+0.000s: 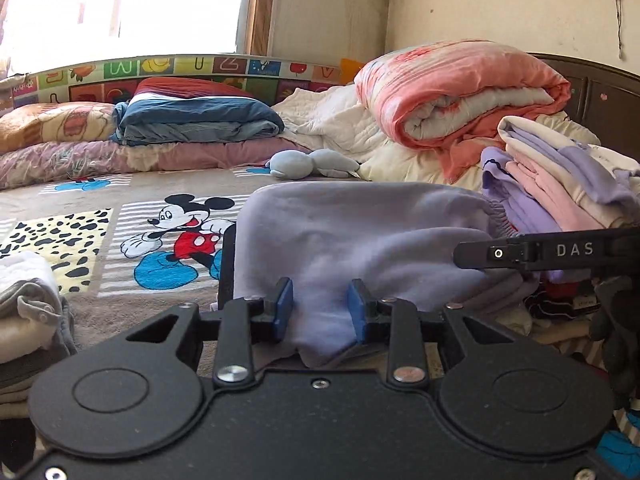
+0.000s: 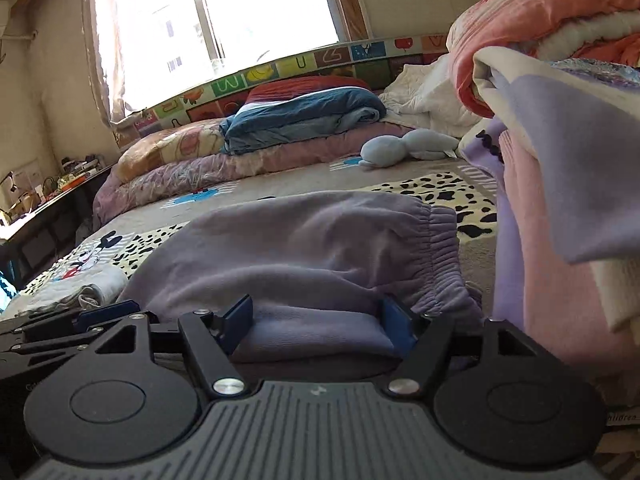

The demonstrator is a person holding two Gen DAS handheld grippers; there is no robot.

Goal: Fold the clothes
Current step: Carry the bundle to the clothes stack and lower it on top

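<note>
lying mid-frame on the bed (image 1: pixel 120 184), lilac pants (image 1: pixel 352 232) pass between both parted jaws: left gripper (image 1: pixel 320 312) narrowly, right gripper (image 2: pixel 316 326) wider; grip unclear

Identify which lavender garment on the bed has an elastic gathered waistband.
The lavender sweatpants lying between both tongs; their ruched waistband shows at the right end. The lavender pieces in the folded stack beside them show only flat edges.

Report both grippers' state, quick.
Left gripper: open, pads either side of the lavender pants, not clamped.
Right gripper: open wide, a folded edge of the same pants between its fingers.
</note>
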